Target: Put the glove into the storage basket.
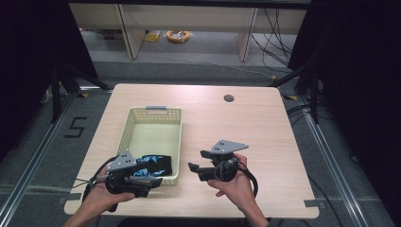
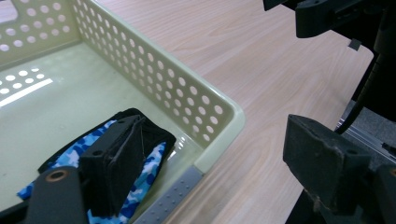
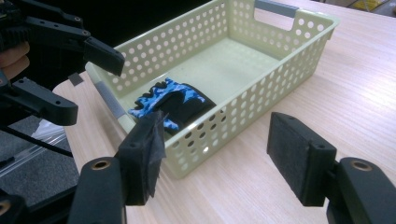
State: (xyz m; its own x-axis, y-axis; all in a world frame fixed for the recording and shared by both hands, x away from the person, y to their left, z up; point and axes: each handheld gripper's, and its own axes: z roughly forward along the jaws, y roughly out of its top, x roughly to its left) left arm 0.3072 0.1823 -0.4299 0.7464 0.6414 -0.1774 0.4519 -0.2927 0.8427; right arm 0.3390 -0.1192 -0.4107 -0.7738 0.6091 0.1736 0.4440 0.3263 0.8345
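Observation:
A pale green perforated basket [image 1: 127, 124] stands on the wooden table, left of centre. A blue camouflage and black cloth item [image 1: 153, 164] lies inside its near end [image 2: 152, 163] [image 3: 175, 100]. My left gripper [image 1: 153, 176] is at the basket's near right corner with its jaws open. In the left gripper view [image 2: 215, 140] one jaw hangs over the cloth and the other is outside the basket wall [image 2: 154, 74]. My right gripper [image 1: 196, 160] is held just right of the basket, pointing at it. Its jaws are open [image 3: 219, 140] with nothing between them. The left gripper [image 3: 88, 84] also shows there.
A round cable hole [image 1: 229, 98] sits near the table's far edge. Bare wood spreads right of the basket [image 3: 280, 56]. Beyond the table are shelving legs and a yellow cable coil [image 1: 178, 36] on the floor. Dark curtains flank both sides.

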